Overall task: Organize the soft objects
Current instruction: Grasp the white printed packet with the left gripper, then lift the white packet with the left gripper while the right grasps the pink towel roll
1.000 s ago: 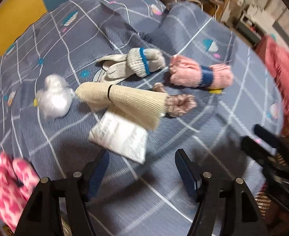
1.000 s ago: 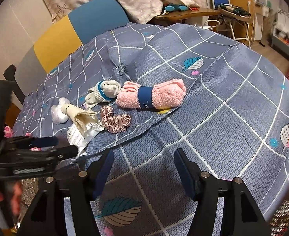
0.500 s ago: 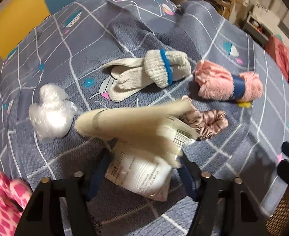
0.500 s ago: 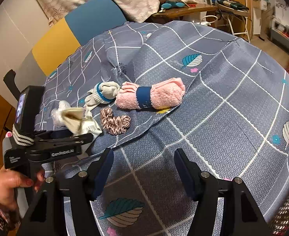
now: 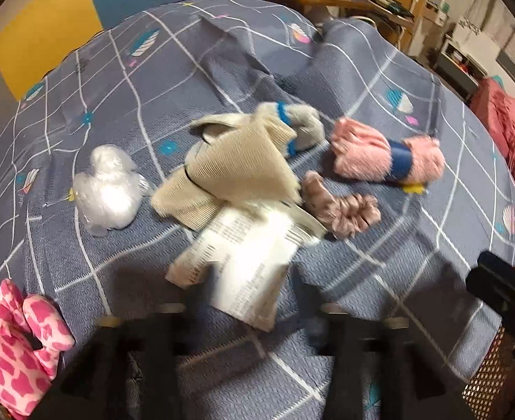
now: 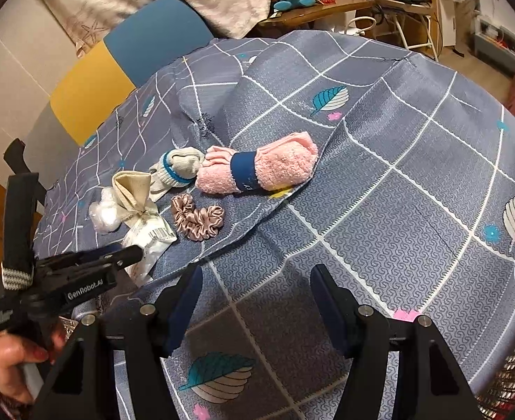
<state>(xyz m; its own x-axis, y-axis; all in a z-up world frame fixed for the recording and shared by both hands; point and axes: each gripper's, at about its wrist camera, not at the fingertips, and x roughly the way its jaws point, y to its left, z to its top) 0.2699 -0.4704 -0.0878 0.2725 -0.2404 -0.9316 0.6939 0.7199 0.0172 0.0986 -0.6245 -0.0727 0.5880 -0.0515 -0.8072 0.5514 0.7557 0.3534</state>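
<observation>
The cream ribbed sock pack (image 5: 236, 164) lies doubled over on the bedspread, and its white paper label (image 5: 247, 262) reaches back between the blurred fingers of my left gripper (image 5: 243, 315). Those jaws are opening and the pads stand clear of the label. In the right wrist view the left gripper (image 6: 128, 255) hovers by the label (image 6: 149, 241). Behind lie a blue-striped sock (image 5: 303, 126), a pink rolled towel (image 5: 387, 155) with a blue band, and a satin scrunchie (image 5: 341, 210). My right gripper (image 6: 256, 276) stands open over bare bedspread.
A clear-wrapped white bundle (image 5: 108, 189) lies left of the sock pack, and a pink-and-white patterned soft item (image 5: 15, 343) sits at the bed's near left edge. A woven basket (image 5: 485, 378) and red blanket (image 5: 513, 133) are at the right. A yellow-and-blue headboard (image 6: 93, 84) stands behind.
My left gripper closed on the cream sock pack, lifted it and flipped it over toward the back. The pack now lies doubled over and the jaws have spread. The right gripper stayed still.
</observation>
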